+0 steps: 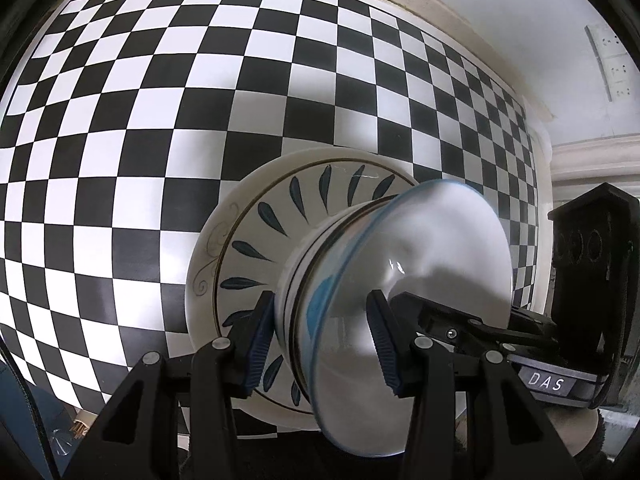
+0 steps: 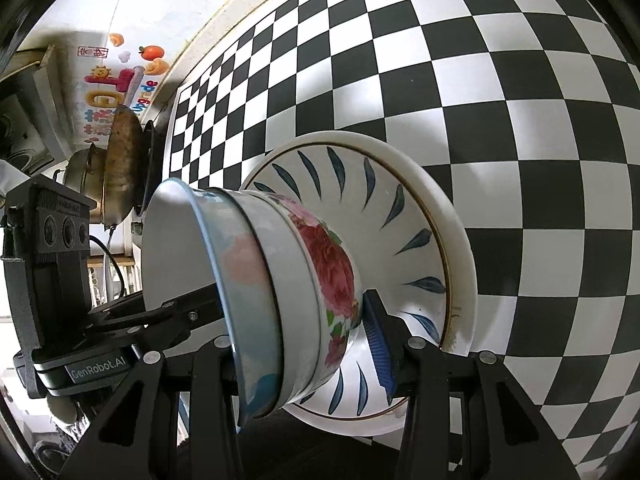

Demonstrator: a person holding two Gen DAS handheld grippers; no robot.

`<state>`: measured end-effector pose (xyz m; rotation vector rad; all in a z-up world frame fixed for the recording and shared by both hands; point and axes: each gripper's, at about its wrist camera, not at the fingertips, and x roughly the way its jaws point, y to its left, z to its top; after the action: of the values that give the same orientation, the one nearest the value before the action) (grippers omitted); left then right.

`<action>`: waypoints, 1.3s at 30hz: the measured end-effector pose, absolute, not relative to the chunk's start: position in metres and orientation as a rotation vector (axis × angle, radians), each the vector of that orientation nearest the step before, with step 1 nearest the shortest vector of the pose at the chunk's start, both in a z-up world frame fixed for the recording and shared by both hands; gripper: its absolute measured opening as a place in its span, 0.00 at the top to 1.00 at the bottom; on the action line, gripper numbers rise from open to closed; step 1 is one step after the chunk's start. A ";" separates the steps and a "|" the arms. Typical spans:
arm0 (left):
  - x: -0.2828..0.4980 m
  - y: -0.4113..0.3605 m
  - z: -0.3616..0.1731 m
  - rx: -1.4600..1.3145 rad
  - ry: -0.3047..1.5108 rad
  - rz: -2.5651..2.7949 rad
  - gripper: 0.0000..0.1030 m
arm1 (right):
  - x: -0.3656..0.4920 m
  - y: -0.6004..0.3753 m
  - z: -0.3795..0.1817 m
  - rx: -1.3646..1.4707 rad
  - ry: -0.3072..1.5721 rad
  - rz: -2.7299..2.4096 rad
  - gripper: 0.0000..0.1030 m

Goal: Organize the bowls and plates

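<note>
Two hand-held tools clamp opposite sides of a stack of nested bowls [image 2: 288,280] sitting on leaf-patterned plates [image 2: 400,216], low over a checkerboard bench [image 2: 520,80]. The left tool [image 1: 324,340] is part-closed on the stack, one finger inside the top blue-rimmed bowl [image 1: 400,280]. The right tool [image 2: 300,356] likewise pinches the bowls. Uneven lowering could tilt the stack and slide the glazed bowls off the plates.
</note>
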<state>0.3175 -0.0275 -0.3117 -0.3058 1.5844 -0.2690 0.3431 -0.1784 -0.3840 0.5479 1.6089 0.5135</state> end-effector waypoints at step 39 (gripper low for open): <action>0.274 -0.010 -0.213 -0.036 1.269 -0.157 0.21 | 0.292 -0.177 -0.235 0.159 1.298 0.188 0.13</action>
<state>0.2744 -0.0102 -0.2128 -0.0356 1.2688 -0.1569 0.2917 -0.1767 -0.2351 0.1592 1.2984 0.1876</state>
